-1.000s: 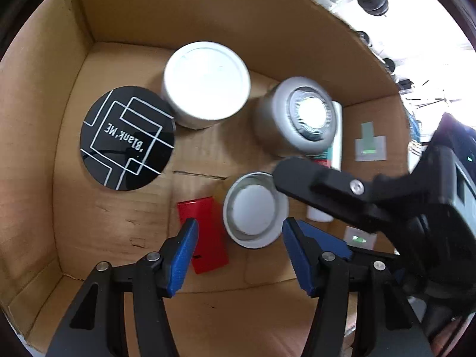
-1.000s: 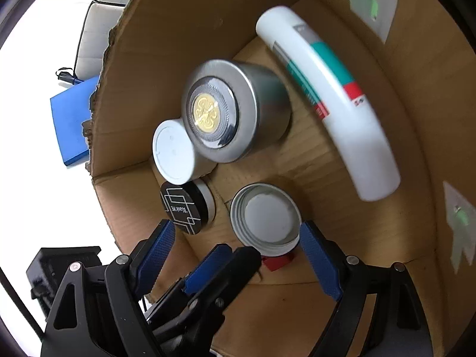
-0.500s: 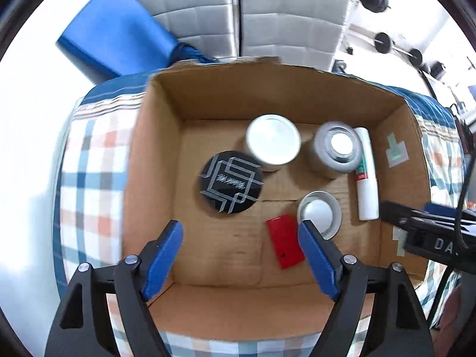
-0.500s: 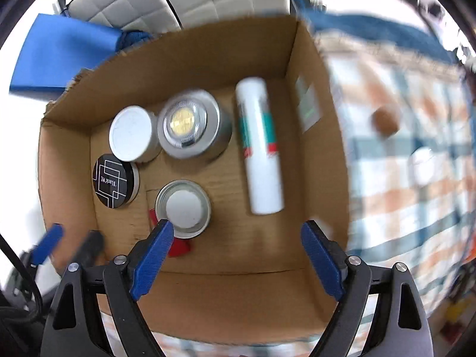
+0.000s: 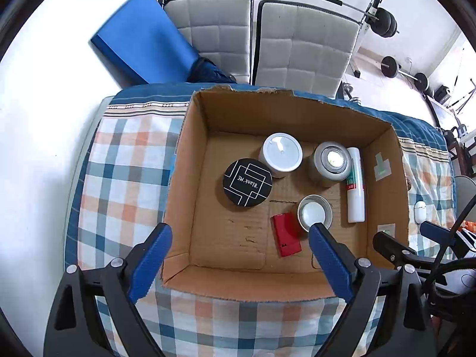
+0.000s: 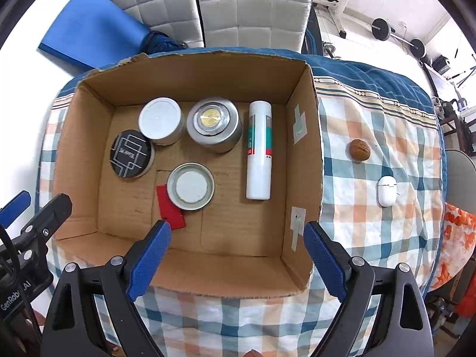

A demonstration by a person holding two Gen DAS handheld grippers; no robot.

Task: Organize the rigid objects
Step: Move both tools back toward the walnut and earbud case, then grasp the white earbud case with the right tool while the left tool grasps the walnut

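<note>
**Both grippers wide open above the box**

Your left gripper (image 5: pixel 239 257) hangs over the near edge of the cardboard box (image 5: pixel 190 178) with its blue fingers (image 5: pixel 150 260) spread wide, holding nothing and touching nothing. Your right gripper (image 6: pixel 236 255) is the same: jaws far apart, empty, above the box's near wall (image 6: pixel 226 270).

Inside the box, six things sit on the floor. At the back stand a white-lidded jar (image 6: pixel 160 120) and a silver tin (image 6: pixel 212 126) with a gold disc on its lid, side by side. The black round tin (image 6: pixel 131 153) with white line art sits just left of the jar (close enough that they look to be touching). A white tube (image 6: pixel 258 151) with a green and red band lies flat along the right side, well clear of the right wall. Nearer you, a metal lid (image 6: pixel 190 186) lies with its hollow side up, overlapping one end of a flat red card (image 6: pixel 171 211).

The box rests on a checked cloth (image 6: pixel 372 223) in blue, orange and white. On that cloth, to the right of the box, lie a walnut (image 6: pixel 359 148) and a white earbud case (image 6: pixel 386 191), apart from each other.

Behind the table stand two white padded chairs (image 5: pixel 300 47), a blue mat (image 5: pixel 142 41) leaning beside them, and a barbell rack (image 5: pixel 377 20) against the far wall.
</note>
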